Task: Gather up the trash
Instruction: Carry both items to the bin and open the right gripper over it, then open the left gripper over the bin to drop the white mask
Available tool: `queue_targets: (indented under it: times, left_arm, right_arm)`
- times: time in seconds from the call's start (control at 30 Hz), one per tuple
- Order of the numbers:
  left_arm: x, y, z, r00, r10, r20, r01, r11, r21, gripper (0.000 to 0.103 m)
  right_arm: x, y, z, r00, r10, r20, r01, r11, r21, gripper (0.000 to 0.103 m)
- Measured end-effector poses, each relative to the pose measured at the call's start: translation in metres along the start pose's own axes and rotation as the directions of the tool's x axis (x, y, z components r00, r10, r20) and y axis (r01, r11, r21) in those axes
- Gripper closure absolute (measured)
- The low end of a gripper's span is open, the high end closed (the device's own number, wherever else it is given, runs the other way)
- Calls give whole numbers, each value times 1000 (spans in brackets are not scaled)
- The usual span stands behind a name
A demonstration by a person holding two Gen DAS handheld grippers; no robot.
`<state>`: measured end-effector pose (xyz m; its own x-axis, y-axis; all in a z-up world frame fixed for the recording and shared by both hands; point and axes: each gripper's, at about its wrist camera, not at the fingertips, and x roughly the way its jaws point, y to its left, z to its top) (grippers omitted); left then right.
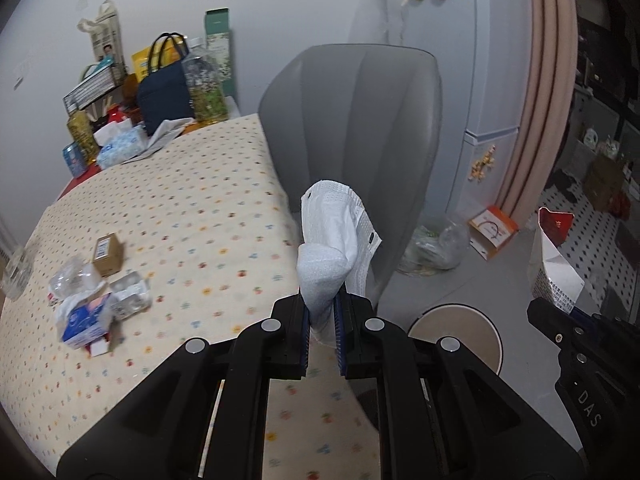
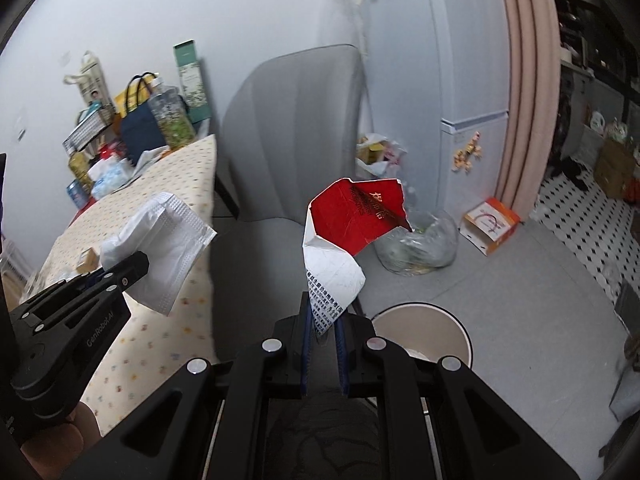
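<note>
Between the left gripper's (image 1: 322, 312) clamped jaws, a white face mask (image 1: 336, 236), long axis upright, upper end away from camera.

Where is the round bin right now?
In the right wrist view, the bin stands on the grey floor, low and right of centre, beside the grey chair.

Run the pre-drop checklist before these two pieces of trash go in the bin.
1. Left claw shut on the white face mask: ok.
2. Right claw shut on the torn red and white carton piece: ok.
3. Round waste bin on the floor with its mouth open: ok.
4. Either piece of trash directly over the bin: not ok; both sit to its left in the views.
5. Room left in the bin: cannot tell, its bottom is hidden.
6. Trash left on the table: not ok, crumpled wrappers remain.
</note>
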<state>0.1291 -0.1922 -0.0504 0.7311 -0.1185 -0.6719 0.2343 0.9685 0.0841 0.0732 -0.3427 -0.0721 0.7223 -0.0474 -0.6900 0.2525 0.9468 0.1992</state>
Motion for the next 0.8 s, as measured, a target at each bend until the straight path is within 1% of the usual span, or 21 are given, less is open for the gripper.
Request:
queue_targets:
  times: [0.27,0.5,0.57,0.6,0.63,0.67,0.7,0.8]
  left_arm:
    - [30,-43,9,998,-51,-44,54,996,66,92]
    - [53,-73,14,994,-77,-82,85,990,109,92]
    - [58,-78,15,993,-77,-89,88,989,115,92]
    - [61,-81,15,993,-77,-94,88,989,119,92]
    - [63,-83,15,992,-77,-99,88,989,122,92]
    - [64,-85,16,992,-76,-101,88,988,125,92]
    - [66,-88,16,992,-75,-104,88,988,128,92]
    - [69,-98,15,991,-76,-112,92,986,140,92]
  right_arm:
    - [14,-37,4,999,-40,-16,41,997,68,91]
    - [34,-73,8,996,-74,-42,79,989,127,91]
    - [41,-82,7,996,-71,-57,79,987,139,89]
    - [45,-86,7,996,-68,-62,76,986,146,87]
    - [47,-90,8,996,-68,-65,77,986,150,67]
    - [48,-94,7,996,-74,-59,82,984,156,56]
    - [46,-96,5,995,-84,-50,91,983,159,50]
    - [48,-106,3,994,-93,-54,101,980,171,50]
